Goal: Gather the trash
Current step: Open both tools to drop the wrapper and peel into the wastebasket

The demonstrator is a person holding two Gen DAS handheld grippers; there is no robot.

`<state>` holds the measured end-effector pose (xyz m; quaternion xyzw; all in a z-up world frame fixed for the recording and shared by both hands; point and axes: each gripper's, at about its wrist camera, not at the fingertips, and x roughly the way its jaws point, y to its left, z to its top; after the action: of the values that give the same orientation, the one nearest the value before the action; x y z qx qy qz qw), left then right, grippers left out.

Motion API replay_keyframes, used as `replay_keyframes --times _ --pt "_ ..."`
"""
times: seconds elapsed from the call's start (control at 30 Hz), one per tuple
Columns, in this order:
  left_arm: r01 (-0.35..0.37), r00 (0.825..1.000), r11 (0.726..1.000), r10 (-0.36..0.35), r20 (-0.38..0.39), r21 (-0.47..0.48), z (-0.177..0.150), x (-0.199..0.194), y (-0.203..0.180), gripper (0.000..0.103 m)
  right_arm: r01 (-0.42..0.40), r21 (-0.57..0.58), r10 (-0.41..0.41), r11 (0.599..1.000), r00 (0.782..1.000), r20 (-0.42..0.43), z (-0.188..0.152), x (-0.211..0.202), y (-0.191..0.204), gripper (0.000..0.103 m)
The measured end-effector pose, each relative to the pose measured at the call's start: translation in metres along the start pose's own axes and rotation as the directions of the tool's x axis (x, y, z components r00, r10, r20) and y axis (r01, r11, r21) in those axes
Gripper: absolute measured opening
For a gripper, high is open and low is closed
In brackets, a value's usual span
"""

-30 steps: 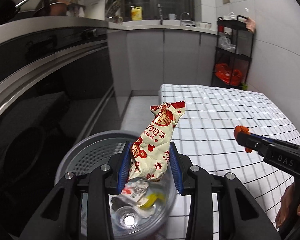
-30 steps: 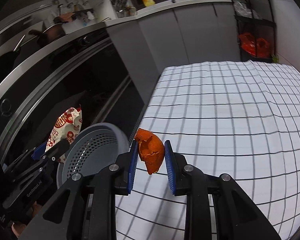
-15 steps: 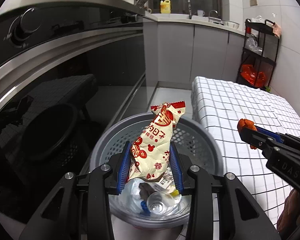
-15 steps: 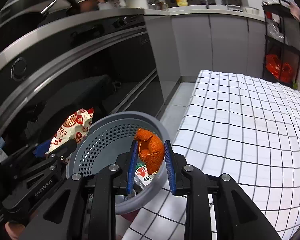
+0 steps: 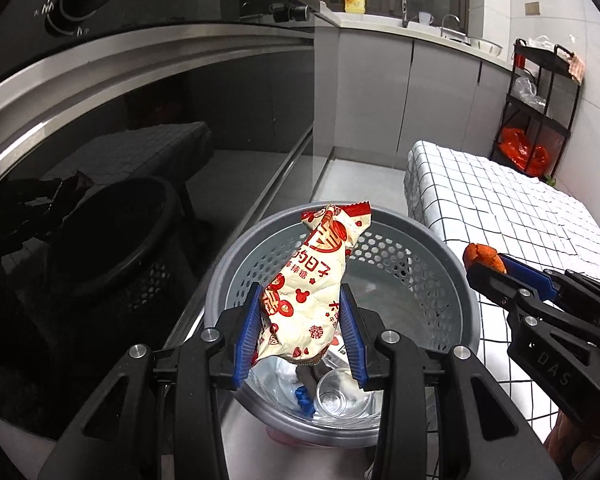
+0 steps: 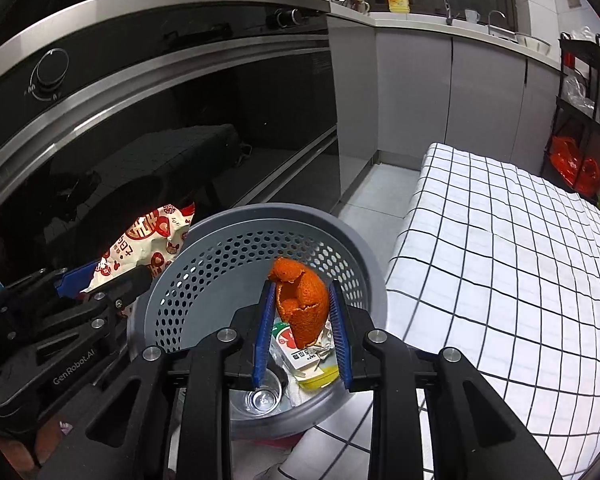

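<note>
A grey perforated trash basket (image 5: 432, 240) stands on the floor beside the table; it also shows in the right wrist view (image 6: 204, 264). My left gripper (image 5: 300, 312) is shut on a white and red snack wrapper (image 5: 316, 280) and holds it upright over the basket. My right gripper (image 6: 300, 312) is shut on an orange peel (image 6: 300, 304) and holds it over the basket's right side. Inside the basket lie a clear plastic cup (image 5: 342, 396), a carton (image 6: 300, 350) and other scraps. The right gripper also shows in the left wrist view (image 5: 488, 268).
A table with a white checked cloth (image 6: 500, 260) stands right of the basket. A dark glass oven front (image 5: 120, 160) runs along the left. A black rack with red bags (image 5: 528, 152) stands at the back right. Grey cabinets line the back wall.
Both grippers have moved left from above the table to over the basket, each still holding its piece of trash. The basket's inside has come into fuller view.
</note>
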<state>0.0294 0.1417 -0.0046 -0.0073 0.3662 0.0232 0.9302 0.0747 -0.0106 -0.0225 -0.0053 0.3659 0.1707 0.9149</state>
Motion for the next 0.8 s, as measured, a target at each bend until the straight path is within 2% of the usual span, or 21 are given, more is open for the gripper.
replay_keyframes --times 0.43,0.47,0.5,0.57,0.8 --pt "-0.03 0.999 1.0 0.03 -0.013 0.003 -0.003 0.002 0.006 0.048 -0.022 -0.001 0.022 1.0 0.999 -0.029 -0.005 0.017 0.008 0.028" --pt "-0.03 0.999 1.0 0.03 -0.013 0.001 -0.004 0.002 0.007 0.051 -0.023 0.001 0.023 1.0 0.999 -0.026 -0.005 0.017 0.007 0.033" --pt "-0.033 0.999 0.999 0.033 -0.009 -0.003 -0.004 0.001 0.008 0.055 -0.022 0.002 0.022 1.0 1.0 -0.017 -0.005 0.015 0.006 0.047" --pt "-0.035 0.999 0.999 0.035 -0.002 -0.006 -0.004 -0.001 0.009 0.059 -0.022 0.002 0.022 1.0 1.0 0.003 -0.005 0.012 0.005 0.058" --pt "-0.046 0.999 0.999 0.046 0.012 -0.007 -0.003 -0.005 0.011 0.063 -0.016 0.002 0.016 1.0 1.0 0.003 -0.006 0.012 0.004 0.058"
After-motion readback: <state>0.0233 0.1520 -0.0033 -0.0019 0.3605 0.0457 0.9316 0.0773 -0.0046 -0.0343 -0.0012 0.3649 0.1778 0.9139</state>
